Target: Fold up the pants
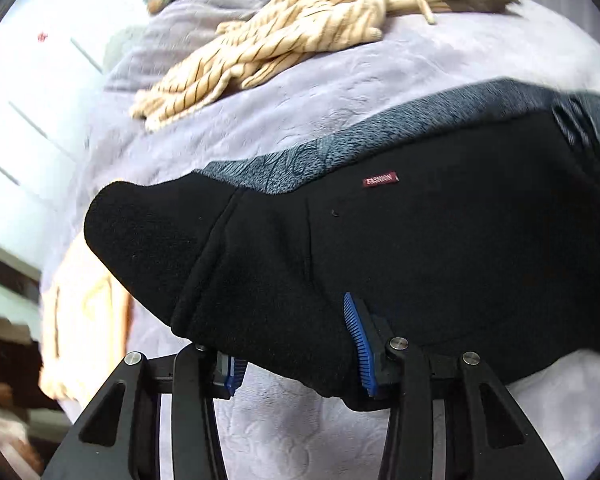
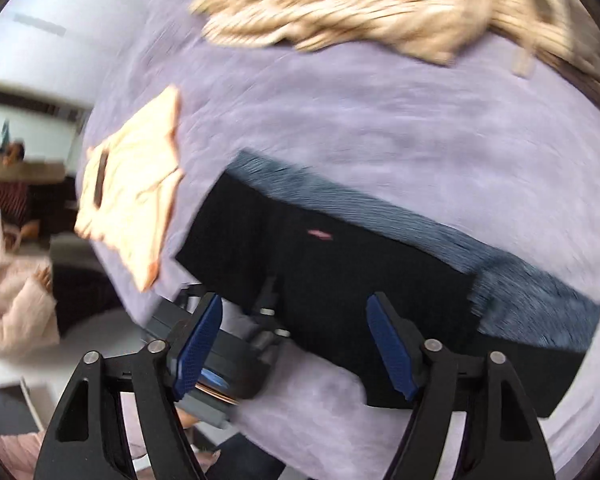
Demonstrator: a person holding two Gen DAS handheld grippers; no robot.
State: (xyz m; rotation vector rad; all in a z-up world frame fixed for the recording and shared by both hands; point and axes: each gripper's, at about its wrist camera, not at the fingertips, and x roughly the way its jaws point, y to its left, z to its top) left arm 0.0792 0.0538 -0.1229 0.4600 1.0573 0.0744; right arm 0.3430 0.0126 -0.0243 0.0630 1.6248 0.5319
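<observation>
The black pants (image 1: 420, 248) lie folded on a lilac blanket (image 1: 260, 112), with a grey fleece lining along the far edge and a small red label (image 1: 380, 180). My left gripper (image 1: 298, 364) is open, its blue pads on either side of a fold of the black fabric at the near edge. In the right wrist view the pants (image 2: 340, 264) lie as a dark rectangle. My right gripper (image 2: 296, 352) is open above their near edge, holding nothing. The left gripper's body (image 2: 220, 344) shows just behind the right gripper's left finger (image 2: 198, 348).
A crumpled cream striped garment (image 1: 280, 48) lies at the far side of the blanket and also shows in the right wrist view (image 2: 380, 8). A folded peach cloth (image 2: 132, 200) lies to the left of the pants. The bed edge and room floor are at the left.
</observation>
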